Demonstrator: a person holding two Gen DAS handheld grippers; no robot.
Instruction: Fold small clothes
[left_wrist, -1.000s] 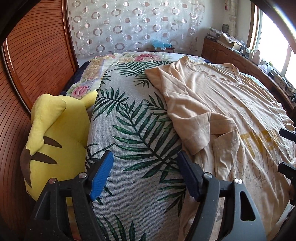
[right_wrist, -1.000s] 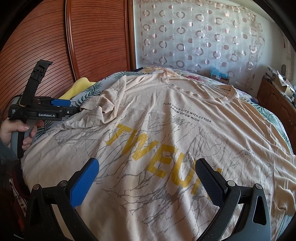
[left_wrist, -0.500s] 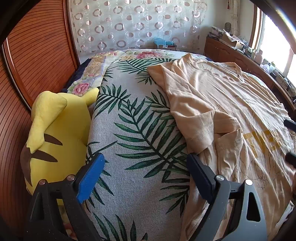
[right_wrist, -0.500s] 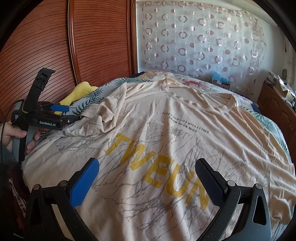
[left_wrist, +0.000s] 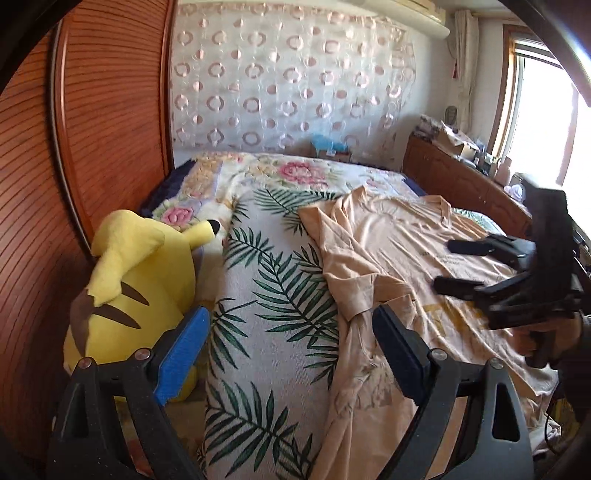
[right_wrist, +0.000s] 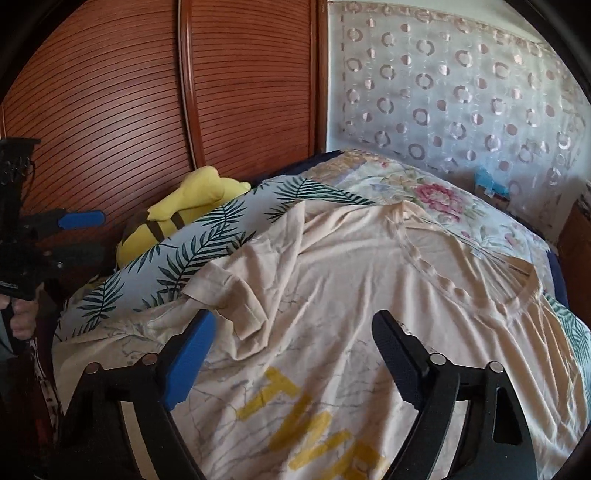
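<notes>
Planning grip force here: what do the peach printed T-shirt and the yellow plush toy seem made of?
Peach printed T-shirt: thin matte knit, likely cotton jersey; it drapes in soft wrinkles. Yellow plush toy: fuzzy synthetic pile, probably stuffed; rounded, matte, light-diffusing surface.

Each wrist camera looks low along the bed; both share the T-shirt (left_wrist: 399, 258) (right_wrist: 351, 280), the other gripper at 3 and 9 o'clock.
</notes>
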